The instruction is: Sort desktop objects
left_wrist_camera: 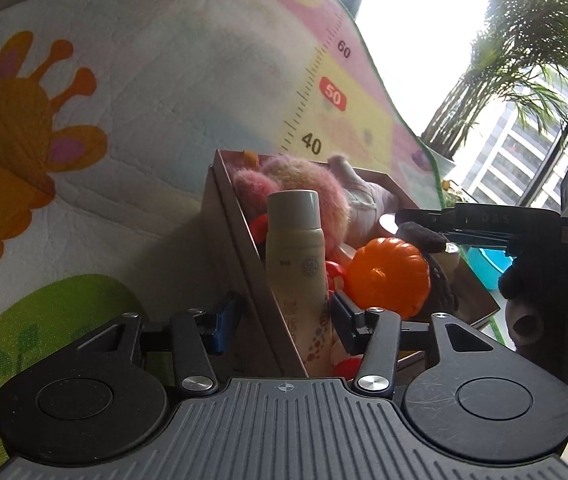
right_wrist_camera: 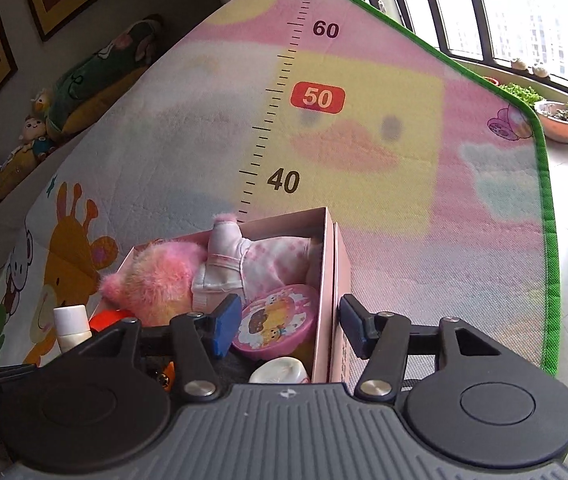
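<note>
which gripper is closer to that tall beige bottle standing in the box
Left. The left gripper has its open fingers either side of the beige bottle; the right gripper straddles the box wall opposite.

The right gripper (right_wrist_camera: 289,326) is hanging over the near end of a pink box (right_wrist_camera: 328,276), its jaws spread wide — one finger inside the box, the other outside the right wall. The box is sitting on a play mat (right_wrist_camera: 423,208), at the printed ruler's lower end. Inside, a pink plush toy (right_wrist_camera: 160,276) is lying against the left wall, touching a doll in a white boot (right_wrist_camera: 224,268); a round pink case (right_wrist_camera: 276,322) is resting near the right wall. A white-capped bottle (right_wrist_camera: 71,326) is standing at the left.
</note>
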